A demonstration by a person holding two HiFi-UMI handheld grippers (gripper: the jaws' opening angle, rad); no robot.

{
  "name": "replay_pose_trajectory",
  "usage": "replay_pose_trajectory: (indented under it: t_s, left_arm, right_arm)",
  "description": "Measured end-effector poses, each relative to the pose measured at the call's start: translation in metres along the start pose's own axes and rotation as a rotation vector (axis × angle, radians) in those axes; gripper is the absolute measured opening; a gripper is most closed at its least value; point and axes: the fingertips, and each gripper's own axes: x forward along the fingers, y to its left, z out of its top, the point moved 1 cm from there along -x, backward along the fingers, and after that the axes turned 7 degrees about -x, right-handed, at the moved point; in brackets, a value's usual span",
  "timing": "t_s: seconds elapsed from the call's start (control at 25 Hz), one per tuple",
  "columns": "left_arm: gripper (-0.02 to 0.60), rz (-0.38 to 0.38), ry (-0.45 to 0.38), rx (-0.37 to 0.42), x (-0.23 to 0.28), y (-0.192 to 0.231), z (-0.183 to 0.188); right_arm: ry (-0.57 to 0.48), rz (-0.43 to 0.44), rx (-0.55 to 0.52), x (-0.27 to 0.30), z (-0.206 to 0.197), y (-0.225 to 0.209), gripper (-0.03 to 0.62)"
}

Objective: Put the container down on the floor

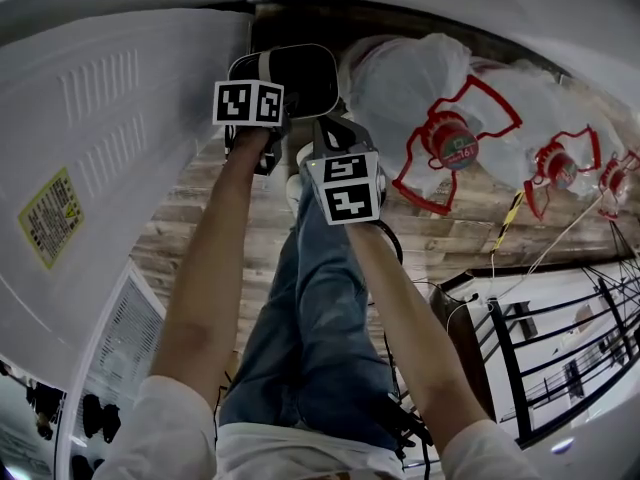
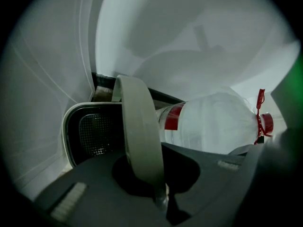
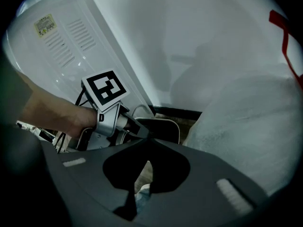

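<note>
While the left claw (image 2: 161,198) pinched the container's pale curved handle (image 2: 137,136), the right claw (image 3: 143,138) sat just beside it, pressed together on nothing. The dark, white-rimmed container (image 1: 296,78) sat just ahead of the left claw, low by the wood floor (image 1: 450,238); contact was unclear. Bagged bottles (image 1: 440,98) lay beyond.

Head view: you get even, bright light; straight lines bow toward the frame edges. Both gripper views: dimmer, black vignetted corners, dark blurred foreground along the bottom. Wall (image 2: 199,32): soft grey shadows, upper centre.
</note>
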Motion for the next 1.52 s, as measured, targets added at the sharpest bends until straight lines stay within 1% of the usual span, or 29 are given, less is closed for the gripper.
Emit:
replay_pose_trajectory:
  t_s: [0.12, 0.24, 0.32, 0.48, 0.64, 0.72, 0.92, 0.96, 1.08, 1.16, 1.28, 1.4, 1.52]
  left_arm:
    - [0.002, 0.031, -0.024, 0.008, -0.004, 0.003, 0.003]
    - [0.003, 0.025, -0.043, -0.023, -0.006, 0.004, 0.004]
    - [0.003, 0.047, -0.048, -0.027, -0.007, 0.007, 0.002]
    - [0.003, 0.129, -0.035, 0.020, -0.010, 0.017, -0.001]
    - [0.003, 0.231, -0.052, -0.004, -0.023, 0.040, -0.007]
    - [0.004, 0.273, -0.047, -0.011, -0.028, 0.049, -0.014]
    - [0.028, 0.390, -0.026, -0.012, -0.043, 0.067, -0.028]
    - [0.044, 0.411, -0.013, -0.016, -0.044, 0.070, -0.032]
    - [0.057, 0.467, 0.048, -0.014, -0.049, 0.079, -0.043]
    - [0.082, 0.493, 0.087, -0.016, -0.052, 0.085, -0.050]
    - [0.108, 0.500, 0.106, -0.040, -0.056, 0.088, -0.055]
    - [0.185, 0.501, 0.137, -0.045, -0.058, 0.090, -0.060]
    - [0.206, 0.514, 0.160, -0.057, -0.061, 0.095, -0.069]
  right_arm:
    - [-0.002, 0.007, -0.003, 0.000, 0.002, 0.002, 0.028]
    - [-0.008, 0.021, -0.011, -0.001, 0.006, 0.008, 0.028]
    - [-0.012, 0.024, -0.013, -0.001, 0.008, 0.010, 0.028]
    - [-0.025, 0.023, -0.009, -0.003, 0.010, 0.010, 0.028]
    - [-0.035, 0.027, -0.006, -0.006, 0.011, 0.012, 0.028]
    - [-0.040, 0.031, -0.010, -0.008, 0.012, 0.014, 0.028]
    - [-0.045, 0.030, -0.020, -0.013, 0.016, 0.014, 0.028]
    - [-0.048, 0.028, -0.022, -0.014, 0.017, 0.013, 0.028]
    - [-0.054, 0.021, -0.005, -0.018, 0.020, 0.013, 0.028]
    - [-0.048, 0.023, 0.000, -0.021, 0.019, 0.016, 0.028]
    - [-0.032, 0.037, -0.034, -0.022, 0.019, 0.023, 0.028]
    - [-0.034, 0.039, -0.052, -0.023, 0.021, 0.025, 0.028]
    - [-0.030, 0.042, -0.039, -0.025, 0.020, 0.024, 0.028]
